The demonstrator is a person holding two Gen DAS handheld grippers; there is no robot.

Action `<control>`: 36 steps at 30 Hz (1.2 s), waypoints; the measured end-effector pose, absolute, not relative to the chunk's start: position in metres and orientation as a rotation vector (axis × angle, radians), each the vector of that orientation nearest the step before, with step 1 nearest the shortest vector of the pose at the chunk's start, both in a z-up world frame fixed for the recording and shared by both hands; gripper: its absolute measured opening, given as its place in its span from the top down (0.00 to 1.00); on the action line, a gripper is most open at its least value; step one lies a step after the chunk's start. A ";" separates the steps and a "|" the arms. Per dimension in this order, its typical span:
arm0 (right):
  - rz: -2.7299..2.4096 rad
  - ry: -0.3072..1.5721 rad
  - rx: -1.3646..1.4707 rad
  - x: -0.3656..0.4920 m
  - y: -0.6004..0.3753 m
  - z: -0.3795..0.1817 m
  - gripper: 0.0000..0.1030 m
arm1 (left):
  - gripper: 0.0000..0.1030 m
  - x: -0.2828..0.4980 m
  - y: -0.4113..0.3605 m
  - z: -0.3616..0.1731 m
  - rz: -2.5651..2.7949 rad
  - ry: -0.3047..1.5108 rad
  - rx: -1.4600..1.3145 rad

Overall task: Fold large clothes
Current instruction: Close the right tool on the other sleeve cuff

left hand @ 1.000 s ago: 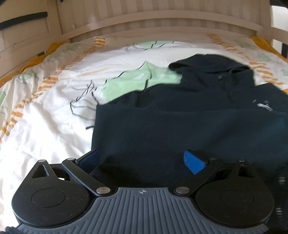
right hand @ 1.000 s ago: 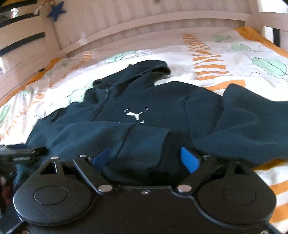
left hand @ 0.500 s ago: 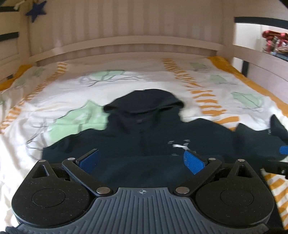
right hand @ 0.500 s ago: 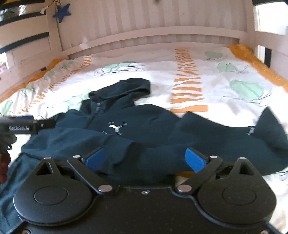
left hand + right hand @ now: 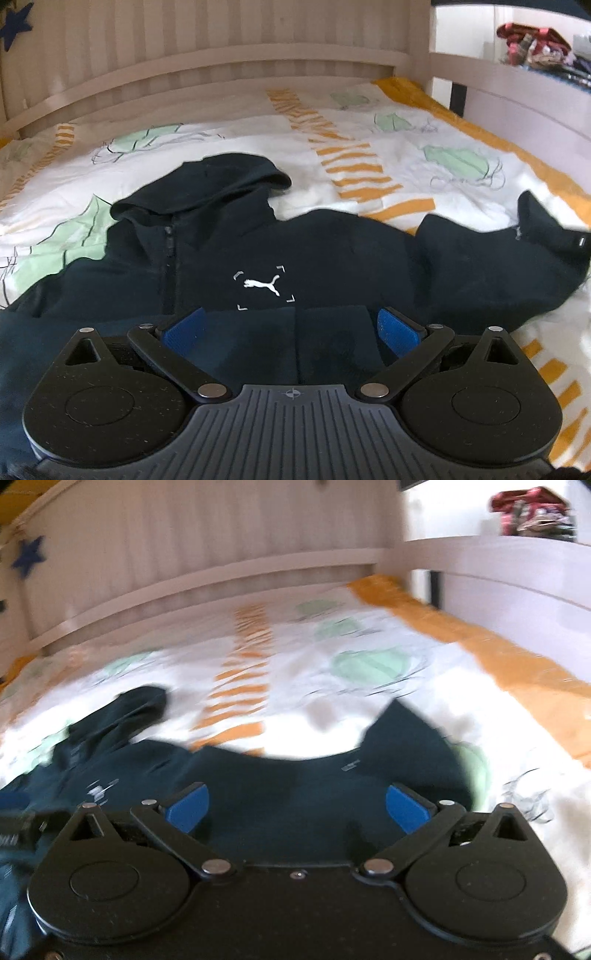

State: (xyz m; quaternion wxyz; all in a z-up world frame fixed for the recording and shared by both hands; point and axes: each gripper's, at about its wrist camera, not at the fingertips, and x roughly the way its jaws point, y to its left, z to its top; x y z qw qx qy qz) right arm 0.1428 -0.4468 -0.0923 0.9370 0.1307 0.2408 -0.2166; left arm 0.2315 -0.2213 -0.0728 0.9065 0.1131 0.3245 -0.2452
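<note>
Two grippers hang over a dark hoodie (image 5: 229, 258) spread on the bed (image 5: 369, 122). Its hood (image 5: 207, 184) lies toward the headboard (image 5: 221, 66), zip and white logo (image 5: 263, 287) facing up, one sleeve (image 5: 480, 258) stretched out to the logo's right. The left gripper (image 5: 291, 328) has its blue pads (image 5: 397, 330) wide apart, holding nothing, above the cloth just below the logo. The right gripper (image 5: 297, 806) is likewise spread and empty over the sleeve (image 5: 332, 775); that view is blurred.
</note>
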 end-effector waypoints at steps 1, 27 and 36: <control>-0.466 0.489 0.257 0.145 -0.452 -0.093 0.01 | 0.02 0.234 -0.224 -0.078 -0.499 0.680 0.243; -0.557 0.562 0.071 0.182 -0.491 -0.137 0.44 | 0.00 0.237 -0.225 -0.119 -0.474 0.687 0.229; -0.504 0.496 0.244 0.171 -0.508 -0.127 0.70 | 0.00 0.237 -0.225 -0.119 -0.474 0.687 0.229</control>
